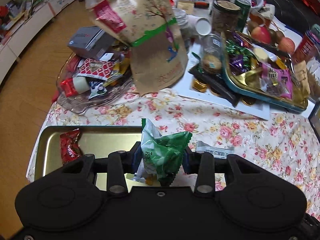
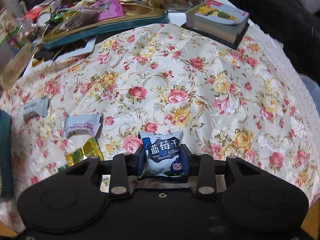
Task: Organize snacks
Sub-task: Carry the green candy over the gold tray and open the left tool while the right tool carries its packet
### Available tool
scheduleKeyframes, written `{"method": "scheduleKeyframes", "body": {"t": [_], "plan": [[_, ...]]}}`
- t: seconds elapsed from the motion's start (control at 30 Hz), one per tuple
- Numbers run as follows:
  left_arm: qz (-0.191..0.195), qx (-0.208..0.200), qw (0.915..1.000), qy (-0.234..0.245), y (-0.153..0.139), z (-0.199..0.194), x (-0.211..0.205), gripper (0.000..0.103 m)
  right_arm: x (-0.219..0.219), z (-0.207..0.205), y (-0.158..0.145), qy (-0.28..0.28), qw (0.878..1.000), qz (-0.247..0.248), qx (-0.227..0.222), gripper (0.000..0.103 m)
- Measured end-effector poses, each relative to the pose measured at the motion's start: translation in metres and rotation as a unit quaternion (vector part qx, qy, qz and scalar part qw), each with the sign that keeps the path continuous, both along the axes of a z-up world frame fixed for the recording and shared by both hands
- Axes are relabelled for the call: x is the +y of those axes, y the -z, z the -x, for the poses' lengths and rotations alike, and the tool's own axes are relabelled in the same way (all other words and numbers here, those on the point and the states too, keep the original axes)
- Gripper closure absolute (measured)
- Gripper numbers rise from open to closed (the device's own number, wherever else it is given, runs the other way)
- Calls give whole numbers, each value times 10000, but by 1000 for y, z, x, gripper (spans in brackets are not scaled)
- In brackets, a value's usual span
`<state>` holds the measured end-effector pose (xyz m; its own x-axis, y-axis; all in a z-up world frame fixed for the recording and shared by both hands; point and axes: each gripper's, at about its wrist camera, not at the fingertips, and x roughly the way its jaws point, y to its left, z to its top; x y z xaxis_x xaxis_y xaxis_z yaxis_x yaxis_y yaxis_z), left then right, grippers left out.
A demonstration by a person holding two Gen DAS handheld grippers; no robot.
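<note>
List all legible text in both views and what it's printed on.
"蓝莓干", "Dried Blueberries", "长白山": blueberry packet in the right hand-held gripper.
Green packet in the left hand-held gripper: print crumpled, unreadable.
White candy wrapper: upside down, blurred.
Red packet, kraft bag, pink packet: too blurred.

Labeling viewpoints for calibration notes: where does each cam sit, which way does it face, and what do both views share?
Left wrist: on the left hand-held gripper, looking down and forward over the gold tin tray; its black body and fingers show, shut on a green snack packet.
Right wrist: on the right hand-held gripper, looking down at the floral tablecloth; its fingers clamp a dried blueberry packet.
Shared: the tablecloth and the teal-rimmed candy tin.
</note>
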<state>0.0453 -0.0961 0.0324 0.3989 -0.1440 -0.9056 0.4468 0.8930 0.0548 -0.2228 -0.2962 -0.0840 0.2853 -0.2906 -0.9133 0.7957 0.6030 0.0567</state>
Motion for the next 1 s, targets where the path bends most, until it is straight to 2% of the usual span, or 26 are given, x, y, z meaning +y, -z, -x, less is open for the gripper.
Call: {"method": "scheduleKeyframes", "body": {"t": [0.17, 0.27, 0.37, 0.47, 0.6, 0.77, 1.0], "plan": [[-6, -60, 9998, -185, -2, -10, 22, 54, -14, 3, -24, 513, 9967, -506, -375, 65], [21, -71, 9994, -342, -3, -17, 36, 54, -16, 0, -45, 640, 9945, -476, -675, 65], [41, -83, 9987, -508, -4, -25, 53, 54, -14, -7, -68, 644, 9937, -219, -895, 65], [47, -116, 9976, -683, -5, -33, 70, 54, -8, -17, -89, 574, 9926, 46, -1073, 65], [-28, -197, 9953, -943, -3, -43, 95, 54, 5, -36, -106, 427, 9910, 153, -1261, 65], [-200, -261, 9922, -1203, 1, -56, 124, 54, 30, -65, -117, 133, 9897, 147, -1415, 65], [-317, -154, 9894, -1406, 6, -70, 155, 54, 84, -107, -127, -523, 9871, 213, -1500, 65]]}}
